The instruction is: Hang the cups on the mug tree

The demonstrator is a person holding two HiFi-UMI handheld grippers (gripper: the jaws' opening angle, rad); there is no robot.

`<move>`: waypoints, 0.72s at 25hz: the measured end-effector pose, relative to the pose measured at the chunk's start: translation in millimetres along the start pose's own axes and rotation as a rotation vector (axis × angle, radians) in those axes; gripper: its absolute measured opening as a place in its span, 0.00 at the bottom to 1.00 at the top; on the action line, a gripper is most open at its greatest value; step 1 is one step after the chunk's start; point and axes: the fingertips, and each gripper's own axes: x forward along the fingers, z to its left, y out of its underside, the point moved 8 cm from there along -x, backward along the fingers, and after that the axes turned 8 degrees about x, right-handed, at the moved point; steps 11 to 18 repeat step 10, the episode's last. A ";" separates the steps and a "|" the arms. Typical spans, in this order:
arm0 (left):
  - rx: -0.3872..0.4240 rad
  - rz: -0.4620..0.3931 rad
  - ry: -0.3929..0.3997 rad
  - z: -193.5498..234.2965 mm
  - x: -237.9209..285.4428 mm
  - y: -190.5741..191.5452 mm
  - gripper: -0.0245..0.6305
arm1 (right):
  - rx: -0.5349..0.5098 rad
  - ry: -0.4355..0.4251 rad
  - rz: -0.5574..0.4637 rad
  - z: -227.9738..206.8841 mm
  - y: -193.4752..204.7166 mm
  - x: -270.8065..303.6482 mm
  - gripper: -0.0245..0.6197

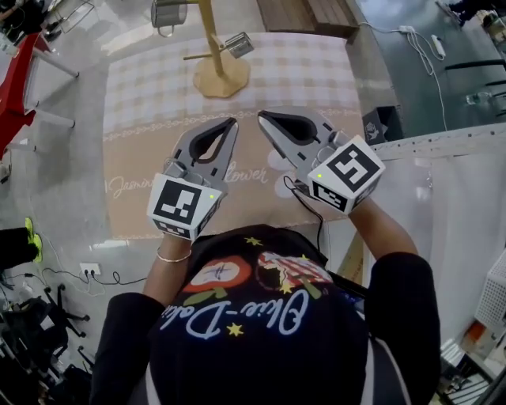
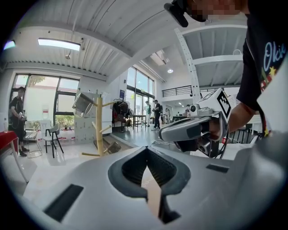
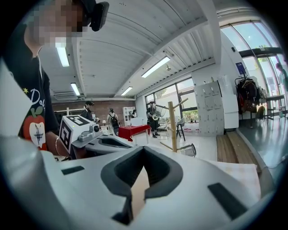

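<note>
While the person holds both tools low over the near half of the table, the grey left gripper (image 1: 232,123) and the grey right gripper (image 1: 262,116) sit side by side. Their tips point toward 12 o'clock and lean in until they almost meet. Each claw is pressed together with nothing in it. In the left gripper view the dark ribbed pads (image 2: 133,169) touch at the tip, and the right gripper view shows the same closed, empty tip. At 12 o'clock from them, well apart, the pale wooden mug tree (image 1: 210,35) stands upright on its round base, on the beige checked tablecloth (image 1: 316,79). One shiny grey cup (image 1: 168,14) hangs high on a peg at about 10 o'clock from the trunk. A second shiny grey cup (image 1: 238,45) hangs tilted from a lower peg at 3 o'clock. A thin bracelet (image 1: 172,257) circles the wrist behind the left gripper. A brown wooden bench (image 1: 308,16) lies beyond the table's far edge at 1 o'clock.
</note>
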 end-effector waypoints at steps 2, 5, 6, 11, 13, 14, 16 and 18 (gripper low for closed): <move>0.000 -0.005 0.005 0.3 -0.5 -1.0 0.05 | -0.004 -0.002 -0.001 1.1 0.5 0.7 0.05; 0.013 -0.006 0.007 0.5 -1.4 -2.8 0.05 | -0.006 -0.002 -0.001 2.9 0.3 0.9 0.05; 0.012 -0.007 0.008 0.8 -1.9 -3.2 0.05 | -0.003 -0.001 -0.003 3.3 -0.2 0.5 0.05; 0.000 -0.008 0.006 0.1 -3.5 -2.8 0.05 | 0.000 0.007 -0.005 5.3 -1.1 -2.5 0.05; 0.000 -0.008 0.006 0.1 -3.5 -2.8 0.05 | 0.000 0.007 -0.005 5.3 -1.1 -2.5 0.05; 0.000 -0.008 0.006 0.1 -3.5 -2.8 0.05 | 0.000 0.007 -0.005 5.3 -1.1 -2.5 0.05; 0.000 -0.008 0.006 0.1 -3.5 -2.8 0.05 | 0.000 0.007 -0.005 5.3 -1.1 -2.5 0.05; 0.000 -0.008 0.006 0.1 -3.5 -2.8 0.05 | 0.000 0.007 -0.005 5.3 -1.1 -2.5 0.05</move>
